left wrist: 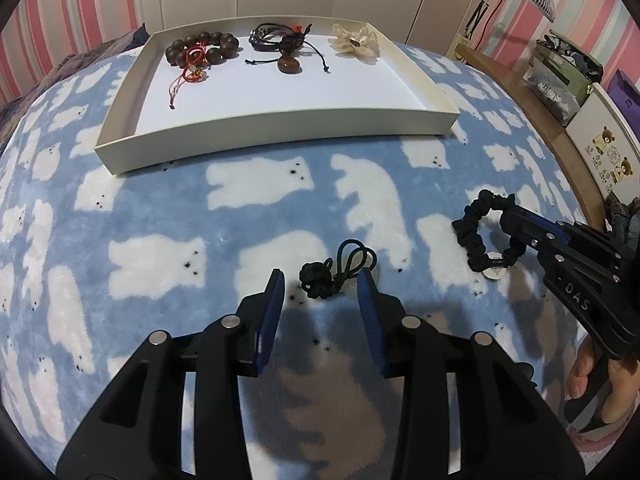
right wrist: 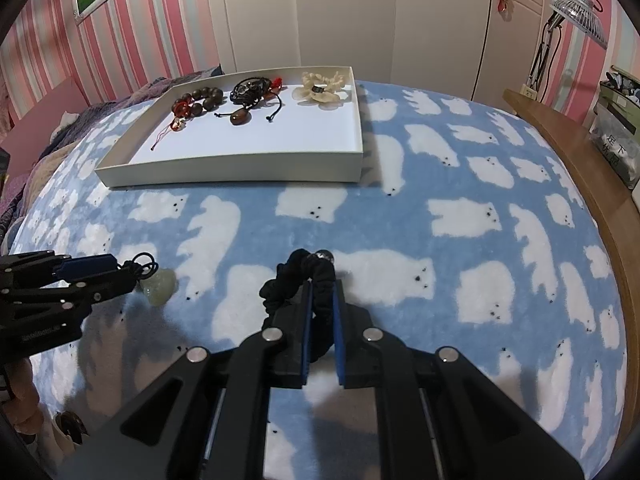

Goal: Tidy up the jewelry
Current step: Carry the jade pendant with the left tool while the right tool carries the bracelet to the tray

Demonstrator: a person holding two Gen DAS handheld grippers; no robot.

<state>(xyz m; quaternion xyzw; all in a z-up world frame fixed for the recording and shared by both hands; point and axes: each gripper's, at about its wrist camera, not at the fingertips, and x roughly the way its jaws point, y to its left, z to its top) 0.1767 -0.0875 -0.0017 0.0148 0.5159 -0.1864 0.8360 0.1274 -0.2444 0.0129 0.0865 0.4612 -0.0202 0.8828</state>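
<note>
A white tray (left wrist: 276, 120) at the far side of the bed holds a brown bead bracelet (left wrist: 202, 48), a black cord necklace with a brown pendant (left wrist: 286, 54) and a cream flower piece (left wrist: 356, 42). My left gripper (left wrist: 322, 282) is open, its jaws on either side of a black knotted cord (left wrist: 320, 276) with a pale jade pendant (right wrist: 158, 286) lying on the blanket. My right gripper (right wrist: 322, 284) is shut on a black scrunchie bracelet (right wrist: 294, 280) with a silver charm (left wrist: 494, 266). The tray also shows in the right wrist view (right wrist: 232, 168).
The blue blanket with white bears (left wrist: 256, 184) covers the bed. A wooden ledge (right wrist: 580, 168) with bags and boxes runs along the right. A lamp (right wrist: 576, 12) stands at the back right. White wardrobe doors stand behind the tray.
</note>
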